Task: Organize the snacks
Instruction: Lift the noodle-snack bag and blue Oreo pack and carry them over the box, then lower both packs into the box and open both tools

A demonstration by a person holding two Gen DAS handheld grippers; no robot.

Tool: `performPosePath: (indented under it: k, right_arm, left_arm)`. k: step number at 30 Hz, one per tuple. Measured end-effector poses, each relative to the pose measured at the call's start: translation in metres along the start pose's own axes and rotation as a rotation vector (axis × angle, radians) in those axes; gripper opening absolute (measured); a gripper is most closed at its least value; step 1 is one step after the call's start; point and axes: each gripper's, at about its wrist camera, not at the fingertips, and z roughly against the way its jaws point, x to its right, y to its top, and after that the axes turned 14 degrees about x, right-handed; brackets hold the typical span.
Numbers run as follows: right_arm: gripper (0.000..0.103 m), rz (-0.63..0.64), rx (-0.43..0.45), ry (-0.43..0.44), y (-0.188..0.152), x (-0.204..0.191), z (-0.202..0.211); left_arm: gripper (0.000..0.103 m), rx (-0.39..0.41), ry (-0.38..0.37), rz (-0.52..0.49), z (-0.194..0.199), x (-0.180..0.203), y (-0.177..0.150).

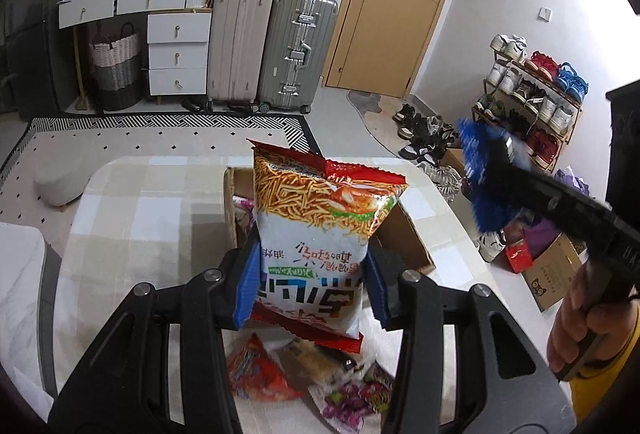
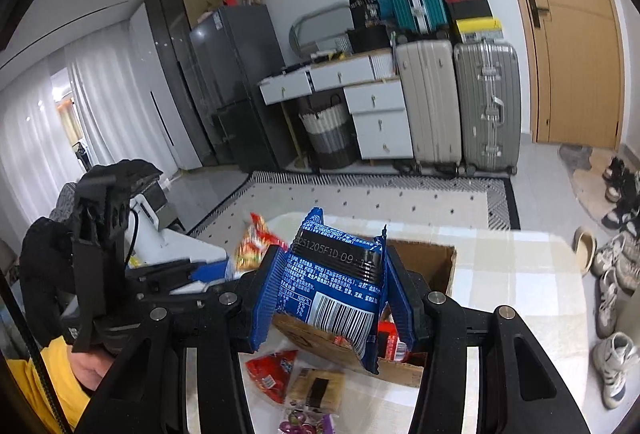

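Note:
My left gripper (image 1: pixel 310 280) is shut on a white and red noodle-snack bag (image 1: pixel 320 230), held upright over the near edge of an open cardboard box (image 1: pixel 404 234). In the right wrist view my right gripper (image 2: pixel 330 298) is shut on a blue snack packet (image 2: pixel 340 282) with a barcode, held above the same cardboard box (image 2: pixel 436 262). The right gripper (image 1: pixel 492 170) with its blue packet also shows at the right of the left wrist view. Loose snack packets (image 1: pixel 316 374) lie on the table in front of the box. The left gripper body (image 2: pixel 120 258) appears at the left of the right wrist view.
The checked tablecloth (image 1: pixel 132 218) covers a table with rounded corners. Beyond it are a patterned rug (image 1: pixel 140 142), suitcases (image 1: pixel 296 50), a white drawer unit (image 1: pixel 178 54), a door (image 1: pixel 396 2) and a shoe rack (image 1: pixel 532 102). A person's hand (image 1: pixel 592 330) holds the right gripper's handle.

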Motion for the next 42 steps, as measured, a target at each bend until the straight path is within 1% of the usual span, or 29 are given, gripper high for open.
performPosePath:
  k: [2, 8, 10, 12, 14, 17, 23, 28, 29, 30, 31, 33, 34, 35, 36, 37, 39, 40, 41, 42]
  right_arm:
    - [0.049, -0.015, -0.019, -0.004, 0.0, 0.008, -0.012]
    - [0.049, -0.023, -0.043, -0.011, -0.006, 0.023, -0.039]
    - [0.047, -0.024, -0.053, -0.018, -0.011, 0.026, -0.05]
    - [0.042, -0.034, -0.076, -0.011, -0.018, 0.03, -0.06]
    - [0.042, -0.039, -0.082, -0.011, -0.023, 0.033, -0.064]
    - [0.041, -0.039, -0.089, -0.01, -0.027, 0.037, -0.069]
    - [0.042, -0.072, -0.107, -0.023, -0.035, 0.05, -0.079]
    - [0.042, -0.088, -0.138, -0.039, -0.045, 0.056, -0.086]
    - [0.042, -0.089, -0.143, -0.043, -0.046, 0.057, -0.087]
    - [0.042, -0.092, -0.146, -0.047, -0.046, 0.059, -0.089]
    - [0.042, -0.098, -0.15, -0.052, -0.047, 0.061, -0.089]
    - [0.042, -0.111, -0.155, -0.059, -0.049, 0.063, -0.088]
    - [0.042, -0.121, -0.159, -0.063, -0.05, 0.065, -0.087]
    - [0.042, -0.126, -0.159, -0.067, -0.05, 0.065, -0.085]
    - [0.042, -0.129, -0.158, -0.069, -0.05, 0.065, -0.082]
    - [0.042, -0.129, -0.156, -0.071, -0.05, 0.065, -0.079]
    - [0.042, -0.123, -0.147, -0.08, -0.049, 0.062, -0.07]
    - [0.042, -0.122, -0.14, -0.08, -0.047, 0.06, -0.064]
    - [0.042, -0.122, -0.135, -0.078, -0.046, 0.058, -0.057]
    - [0.042, -0.12, -0.129, -0.08, -0.045, 0.055, -0.053]
  left_arm:
    - [0.042, -0.027, 0.006, -0.004, -0.023, -0.001, 0.005]
    - [0.042, -0.079, 0.024, 0.044, -0.083, -0.014, 0.015]
    - [0.042, -0.096, 0.024, 0.041, -0.104, -0.015, 0.017]
    - [0.042, -0.107, 0.029, 0.039, -0.122, -0.019, 0.016]
    - [0.042, -0.112, 0.029, 0.05, -0.133, -0.025, 0.015]
    - [0.042, -0.115, 0.033, 0.029, -0.149, -0.031, 0.014]
    - [0.042, -0.119, 0.041, 0.015, -0.167, -0.028, 0.009]
    - [0.042, -0.138, 0.045, -0.009, -0.168, -0.021, -0.005]
    - [0.043, -0.141, 0.047, -0.013, -0.171, -0.019, -0.006]
    - [0.044, -0.145, 0.045, -0.013, -0.162, -0.016, -0.013]
    - [0.044, -0.157, 0.043, -0.009, -0.165, -0.014, -0.014]
    - [0.053, -0.18, 0.047, -0.007, -0.165, -0.015, -0.018]
    - [0.055, -0.195, 0.062, -0.008, -0.167, -0.015, -0.019]
    - [0.061, -0.208, 0.081, -0.013, -0.169, -0.014, -0.02]
    - [0.072, -0.224, 0.102, -0.021, -0.168, -0.013, -0.022]
    - [0.074, -0.231, 0.117, -0.025, -0.168, -0.015, -0.023]
    - [0.075, -0.221, 0.125, -0.015, -0.162, -0.013, -0.022]
    - [0.076, -0.209, 0.129, -0.011, -0.155, -0.013, -0.024]
    - [0.08, -0.204, 0.134, -0.011, -0.147, -0.016, -0.024]
    - [0.081, -0.202, 0.144, -0.016, -0.139, -0.017, -0.023]
